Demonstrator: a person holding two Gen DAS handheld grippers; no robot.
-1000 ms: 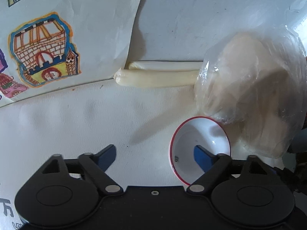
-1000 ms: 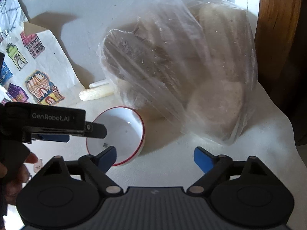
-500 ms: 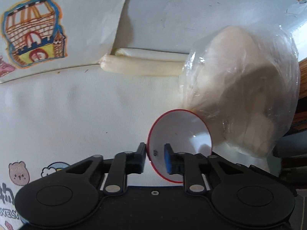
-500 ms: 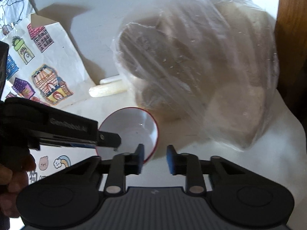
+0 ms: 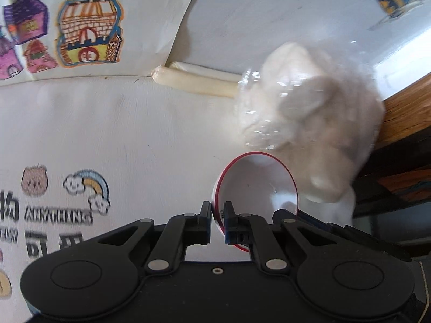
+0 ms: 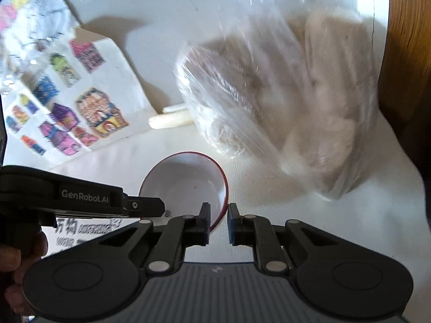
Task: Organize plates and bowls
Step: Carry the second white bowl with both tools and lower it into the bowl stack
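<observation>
The bowl (image 6: 186,185) is set on the white table (image 5: 121,134), hemmed in on its far right by a clear bag (image 6: 282,102) of pale buns, which lies just beside the rim. Open table is left to the bowl's left and near side. The table's right edge is bounded by a wooden board (image 6: 406,53).

The left gripper (image 5: 217,215) is pinched on the bowl's near-left rim, one finger inside, one outside. The right gripper (image 6: 217,222) is pressed nearly together by the bowl's near-right rim; whether the rim is pinched cannot be told.

Only the right view shows the person's hand (image 6: 16,258) on the left tool. Only the left view shows the printed bear and rainbow (image 5: 86,185).

The bowl is white, round, shallow, with a thin red rim, and tilted in the left view.
</observation>
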